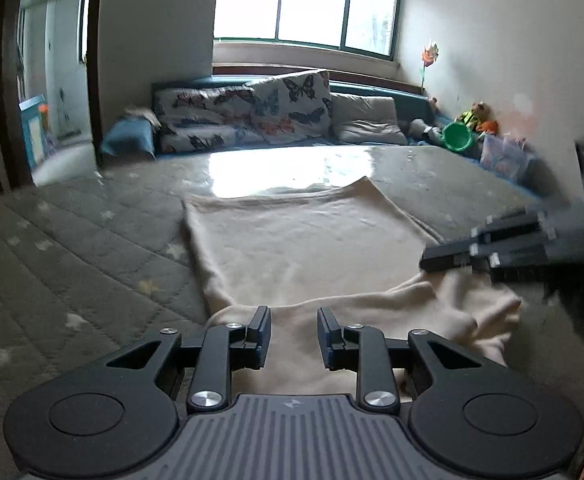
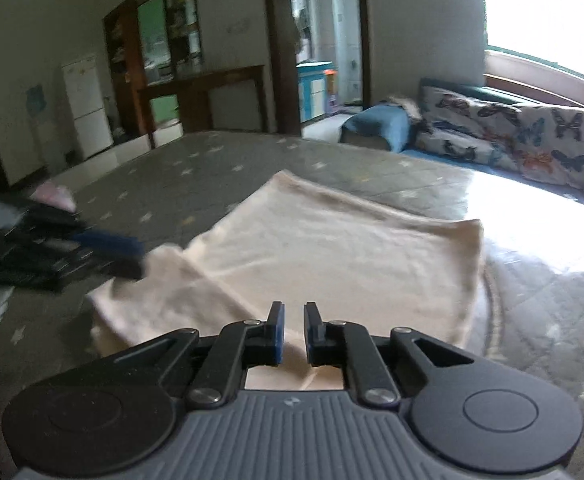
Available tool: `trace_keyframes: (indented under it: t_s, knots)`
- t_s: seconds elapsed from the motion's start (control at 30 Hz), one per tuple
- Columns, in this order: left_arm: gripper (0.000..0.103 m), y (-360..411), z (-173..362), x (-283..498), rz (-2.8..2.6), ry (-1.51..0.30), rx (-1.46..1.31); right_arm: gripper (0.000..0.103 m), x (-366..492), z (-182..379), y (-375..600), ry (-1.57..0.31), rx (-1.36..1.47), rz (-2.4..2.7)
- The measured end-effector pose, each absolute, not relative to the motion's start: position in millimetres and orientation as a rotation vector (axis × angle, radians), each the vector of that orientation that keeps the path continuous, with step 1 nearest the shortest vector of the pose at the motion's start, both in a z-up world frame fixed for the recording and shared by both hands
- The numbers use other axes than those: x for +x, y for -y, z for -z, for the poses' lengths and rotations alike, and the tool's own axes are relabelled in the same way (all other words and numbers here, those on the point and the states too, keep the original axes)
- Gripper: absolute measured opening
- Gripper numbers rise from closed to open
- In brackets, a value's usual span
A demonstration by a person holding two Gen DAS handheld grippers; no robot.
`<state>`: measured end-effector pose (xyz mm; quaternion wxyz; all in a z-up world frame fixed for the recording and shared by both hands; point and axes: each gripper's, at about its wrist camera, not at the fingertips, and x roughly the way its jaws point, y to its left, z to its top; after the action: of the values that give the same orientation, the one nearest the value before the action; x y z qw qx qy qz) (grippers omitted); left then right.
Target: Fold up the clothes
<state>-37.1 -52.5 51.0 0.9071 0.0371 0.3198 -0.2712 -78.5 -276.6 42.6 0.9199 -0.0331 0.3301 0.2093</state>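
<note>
A cream garment (image 1: 308,240) lies spread on the grey star-patterned mattress (image 1: 72,240). Its near edge is lifted into a fold that runs between my two grippers. My left gripper (image 1: 294,320) sits at the fold's left end, its jaws a little apart with bunched cloth between the pads. In the right wrist view the left gripper (image 2: 142,258) meets the garment's corner (image 2: 164,256). My right gripper (image 2: 293,320) has its jaws nearly together on the garment (image 2: 332,248). Seen from the left wrist, the right gripper (image 1: 426,260) is blurred, with cloth rising to its tips.
Butterfly-print pillows (image 1: 252,112) and a beige cushion (image 1: 366,120) line the far side under the window. Toys and a green bucket (image 1: 458,138) sit in the far right corner. A blue stool (image 2: 376,128), a doorway and a wooden cabinet (image 2: 200,96) lie beyond the mattress.
</note>
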Motion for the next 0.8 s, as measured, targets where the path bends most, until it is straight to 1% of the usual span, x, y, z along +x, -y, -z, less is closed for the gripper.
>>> trace_keyframes:
  t_s: [0.13,0.23,0.27,0.33,0.5,0.63,0.67,0.8]
  knots:
    - [0.028,45,-32,-20,0.502,-0.719,0.057,0.01,-78,-25,269,-0.735,-0.085,-0.448]
    - [0.028,32,-27,-21,0.478,-0.714,0.038,0.01,-79,-19,268,-0.745,-0.087,-0.446]
    - [0.029,29,-28,-21,0.464,-0.713,0.032,0.01,-80,-20,268,-0.745,-0.088,-0.447]
    - [0.035,23,-33,-21,0.439,-0.703,0.018,0.01,-80,-21,267,-0.745,-0.093,-0.447]
    - [0.034,22,-47,-21,0.493,-0.653,-0.031,0.01,-81,-25,268,-0.72,-0.081,-0.446]
    - [0.034,36,-33,-11,0.501,-0.689,0.005,0.01,-73,-24,267,-0.726,-0.075,-0.433]
    - [0.031,35,-29,-9,0.494,-0.695,0.009,0.01,-72,-22,267,-0.733,-0.077,-0.431]
    - [0.033,26,-29,-9,0.452,-0.702,0.001,0.012,-72,-21,269,-0.74,-0.079,-0.429]
